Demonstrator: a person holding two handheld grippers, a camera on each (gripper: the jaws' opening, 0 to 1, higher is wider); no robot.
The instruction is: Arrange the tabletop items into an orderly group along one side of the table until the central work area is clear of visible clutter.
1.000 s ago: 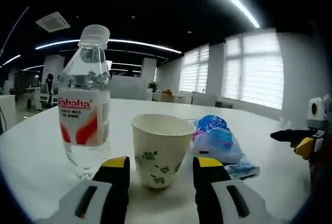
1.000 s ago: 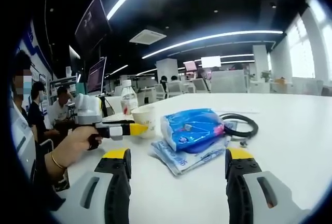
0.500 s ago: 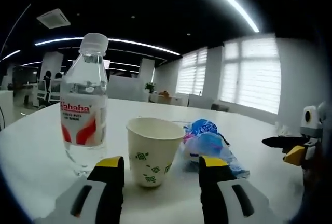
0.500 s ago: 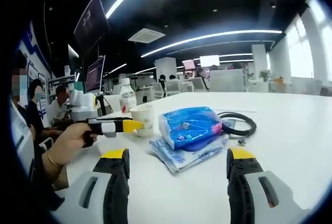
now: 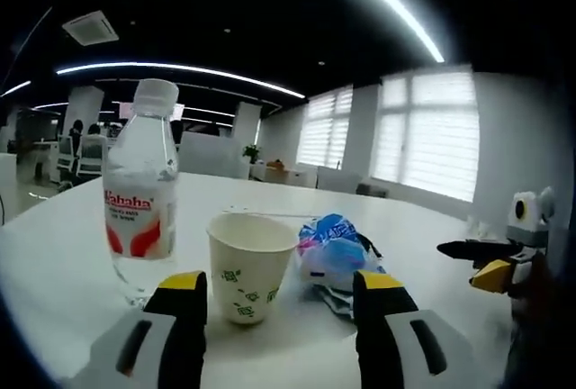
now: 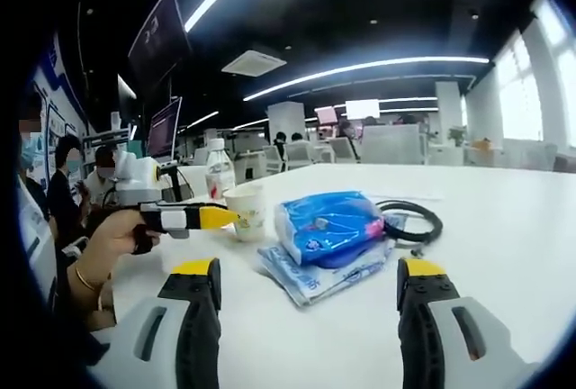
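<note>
my left gripper (image 5: 279, 290) and right gripper (image 6: 309, 274) both sit spread apart, holding nothing. bottle (image 5: 140, 195), cup (image 5: 247, 265), blue packets (image 6: 330, 224) and cable (image 6: 416, 218) stand close together mid-table; i judge the grouping mostly unfinished.

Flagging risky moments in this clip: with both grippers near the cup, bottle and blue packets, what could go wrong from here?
The paper cup looks light and stands just beyond the open left gripper; a jaw clipping its rim might tip it into the water bottle beside it. The blue packets lie stacked loosely ahead of the open right gripper, so gripping one could drag or scatter the other. The black cable lies close behind them and might snag.
</note>
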